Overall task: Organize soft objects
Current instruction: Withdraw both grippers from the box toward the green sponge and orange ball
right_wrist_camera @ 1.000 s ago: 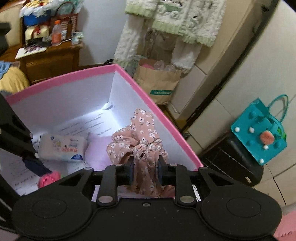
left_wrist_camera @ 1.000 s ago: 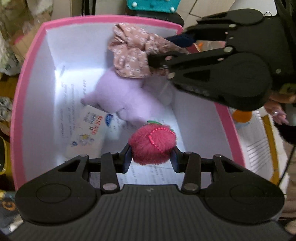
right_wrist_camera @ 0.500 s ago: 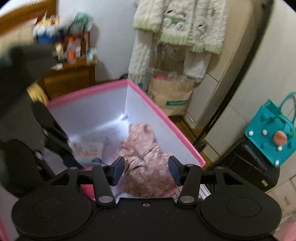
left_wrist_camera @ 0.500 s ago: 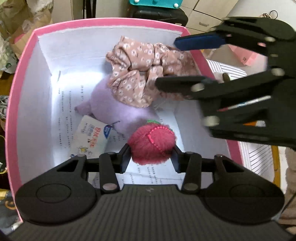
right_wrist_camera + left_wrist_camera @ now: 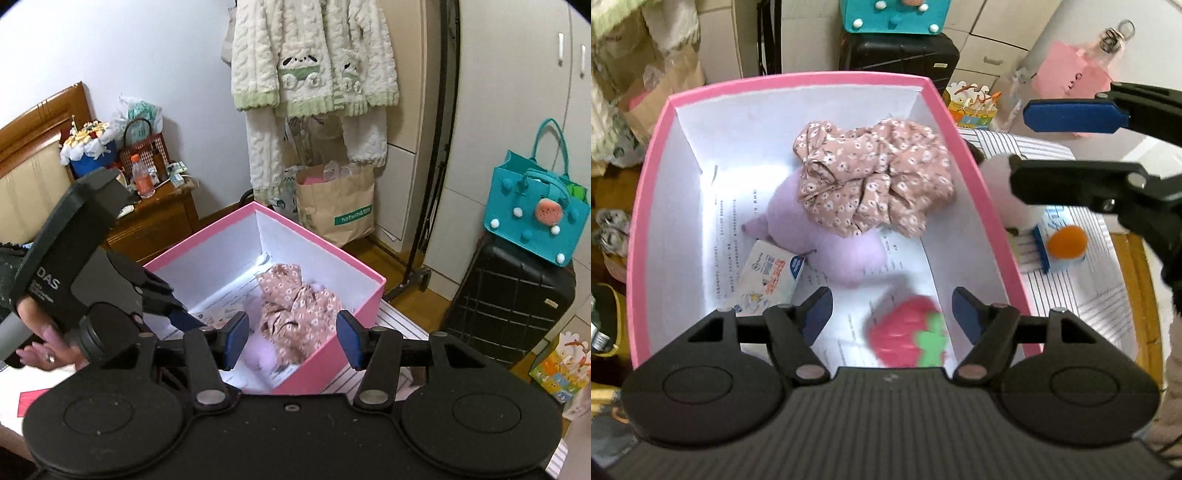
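Four soft things lie in the pink box [image 5: 650, 206]; both grippers [image 5: 892, 314] [image 5: 291, 338] are spread, empty; a white plush toy [image 5: 997, 192] waits outside

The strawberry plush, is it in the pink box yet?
Yes. The strawberry plush lies blurred inside the pink box, free between open left fingers.

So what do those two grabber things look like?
Both are matte black plastic. The left gripper has a ribbed top, round discs on each side, silver screws and dark blue pads on its fingers. The right gripper looks the same with a smooth top. The left handle carries white lettering, and the hand wears a ring.
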Demonstrator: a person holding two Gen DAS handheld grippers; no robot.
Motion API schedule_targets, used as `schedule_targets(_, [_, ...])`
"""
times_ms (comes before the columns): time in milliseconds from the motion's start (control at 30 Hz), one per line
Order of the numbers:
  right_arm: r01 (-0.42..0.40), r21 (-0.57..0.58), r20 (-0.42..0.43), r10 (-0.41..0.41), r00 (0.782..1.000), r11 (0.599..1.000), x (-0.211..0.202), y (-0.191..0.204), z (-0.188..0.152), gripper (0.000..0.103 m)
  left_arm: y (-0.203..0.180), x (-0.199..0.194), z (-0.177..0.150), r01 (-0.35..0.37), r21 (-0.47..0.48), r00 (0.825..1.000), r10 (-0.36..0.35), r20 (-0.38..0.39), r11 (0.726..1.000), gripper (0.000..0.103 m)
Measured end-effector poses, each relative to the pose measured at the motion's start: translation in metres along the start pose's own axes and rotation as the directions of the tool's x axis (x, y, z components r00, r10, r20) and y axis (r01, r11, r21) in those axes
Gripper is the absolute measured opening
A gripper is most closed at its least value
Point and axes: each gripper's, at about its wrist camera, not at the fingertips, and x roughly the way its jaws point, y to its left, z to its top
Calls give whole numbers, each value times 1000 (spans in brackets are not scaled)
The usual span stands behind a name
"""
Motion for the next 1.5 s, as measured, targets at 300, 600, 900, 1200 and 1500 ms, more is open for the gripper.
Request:
schedule_targets(300, [-10,-24,14,10,1000,1000,-44,25,-23,58,-22,-53,-27,-55,79,997,50,64,995,72])
schedule_targets(600, [-31,-60,37,33,999,998,-89,51,-45,59,-53,-90,-61,-71,134,993,56,108,988,73])
schedule_targets(900, [-22,-90,66,28,997,996,-127,70,-69,61,-85,-116,-90,-115,203,985,84,152,973,74])
schedule_targets(1200, [-7,-99,95,17,995,995,-156,71,-104,63,-131,-121,-113,-95,302,986,48,158,948,76])
schedule_targets(1500, [63,-87,97,-55,994,994,-184,55,-144,68,-170,-96,-129,-80,388,987,17,162,918,76])
